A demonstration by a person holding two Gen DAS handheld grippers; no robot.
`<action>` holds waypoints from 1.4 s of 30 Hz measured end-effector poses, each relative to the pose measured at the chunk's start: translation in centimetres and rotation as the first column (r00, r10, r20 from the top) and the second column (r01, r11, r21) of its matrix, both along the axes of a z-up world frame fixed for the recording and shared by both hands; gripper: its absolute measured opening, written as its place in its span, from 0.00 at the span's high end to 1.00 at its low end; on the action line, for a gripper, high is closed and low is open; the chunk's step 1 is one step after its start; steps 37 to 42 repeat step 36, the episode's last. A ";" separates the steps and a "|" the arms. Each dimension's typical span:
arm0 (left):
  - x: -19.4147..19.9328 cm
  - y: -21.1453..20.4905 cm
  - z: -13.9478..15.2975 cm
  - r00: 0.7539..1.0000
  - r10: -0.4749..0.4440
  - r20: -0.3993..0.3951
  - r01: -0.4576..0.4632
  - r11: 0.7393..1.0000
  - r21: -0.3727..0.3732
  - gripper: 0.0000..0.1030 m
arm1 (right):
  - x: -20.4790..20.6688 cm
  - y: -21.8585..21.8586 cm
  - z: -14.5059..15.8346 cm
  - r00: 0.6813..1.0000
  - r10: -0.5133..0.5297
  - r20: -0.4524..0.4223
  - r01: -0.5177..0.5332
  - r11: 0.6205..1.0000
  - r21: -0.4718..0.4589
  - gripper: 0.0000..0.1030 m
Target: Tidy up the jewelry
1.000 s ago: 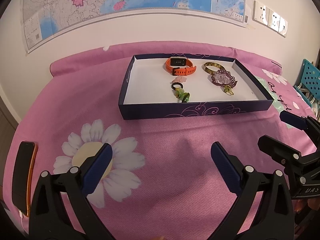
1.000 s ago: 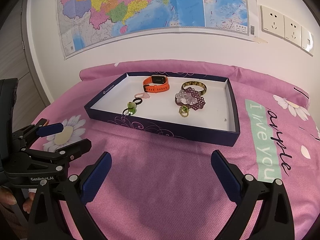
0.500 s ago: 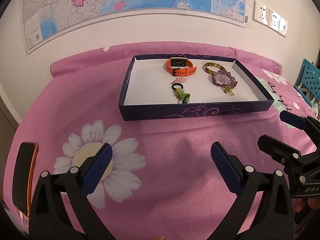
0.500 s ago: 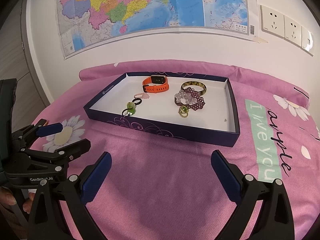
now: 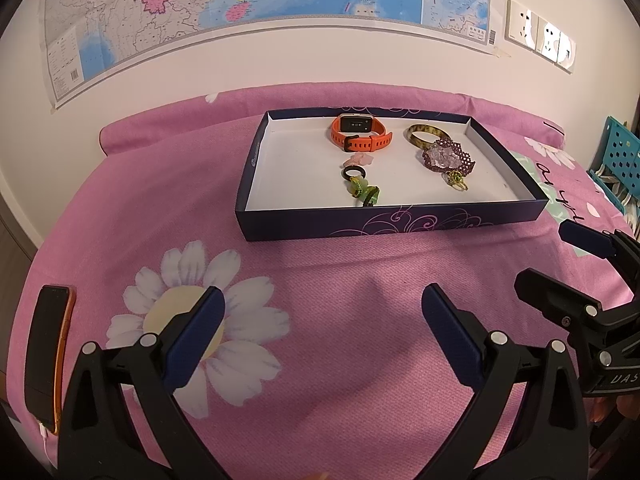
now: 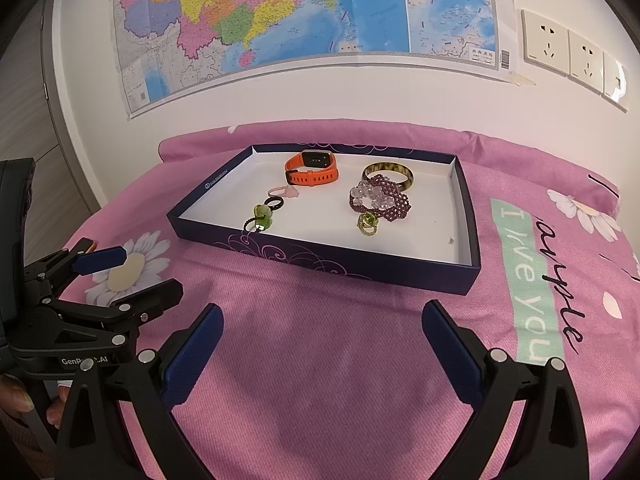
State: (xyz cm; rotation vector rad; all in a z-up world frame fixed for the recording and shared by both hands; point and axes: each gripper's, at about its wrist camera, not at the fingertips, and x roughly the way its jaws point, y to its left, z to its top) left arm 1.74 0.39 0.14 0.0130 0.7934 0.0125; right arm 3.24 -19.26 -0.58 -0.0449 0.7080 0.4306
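Observation:
A dark blue box lid (image 5: 384, 222) (image 6: 320, 258) with a white inside lies on the pink bedspread. In it rest an orange watch (image 5: 360, 134) (image 6: 312, 170), a mottled bangle (image 5: 426, 134) (image 6: 388, 172), a purple bead bracelet (image 5: 448, 156) (image 6: 380, 200), a green-stone ring (image 5: 456, 180) (image 6: 368, 224), a pink piece (image 5: 358, 159), a black ring (image 5: 354, 172) (image 6: 275, 202) and green bead rings (image 5: 364, 192) (image 6: 262, 216). My left gripper (image 5: 322, 320) (image 6: 132, 276) and right gripper (image 6: 322, 336) (image 5: 548, 258) hover open and empty over the bedspread, in front of the lid.
A dark phone in an orange case (image 5: 48, 352) lies at the bed's left edge. A map (image 6: 304, 20) and wall sockets (image 6: 568, 50) are on the wall behind. A teal perforated basket (image 5: 618, 160) stands at the right. A hand (image 6: 18, 396) holds the left gripper.
Both views have crept slightly nearer the box lid. The jewelry has not moved and both grippers stay open.

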 end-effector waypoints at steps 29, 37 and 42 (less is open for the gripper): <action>0.1 -0.3 -0.3 1.000 -0.008 -0.001 0.008 1.000 0.002 0.06 | 0.1 -0.3 0.0 1.000 -0.005 -0.004 0.005 1.000 -0.004 0.07; 0.7 1.8 -0.8 0.999 0.015 -0.043 -0.016 1.000 -0.026 0.06 | 1.9 -5.2 -1.0 0.994 -0.076 -0.079 0.070 0.995 -0.076 0.07; 0.7 1.8 -0.8 0.999 0.015 -0.043 -0.016 1.000 -0.026 0.06 | 1.9 -5.2 -1.0 0.994 -0.076 -0.079 0.070 0.995 -0.076 0.07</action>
